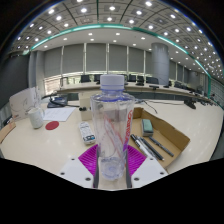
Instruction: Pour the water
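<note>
Clear plastic fills the middle of my view: a water bottle (111,135) with a pale cap stands upright between my 2 fingers. My gripper (111,163) has its magenta pads (91,160) pressed against the bottle's lower sides, 1 on each flank, so I am pinching the bottle. Its base is hidden below where my fingers meet it, so I cannot tell whether it rests on the table or hangs lifted.

Beyond the bottle spreads a pale table (190,125). Off to one side, well apart from the bottle, sits a white cup (36,118), with white papers (58,114) just beside it. On the other side of the bottle lies a brown tray (165,138) holding a few dark pens (150,147) and a small greenish item (147,127) I cannot make out. Something small with blue on it (88,133) lies close by the bottle on the cup's side.

Farther back are rows of desks with dark chairs (135,80), tall windows (95,57), and a ceiling dotted with round lights (111,9).
</note>
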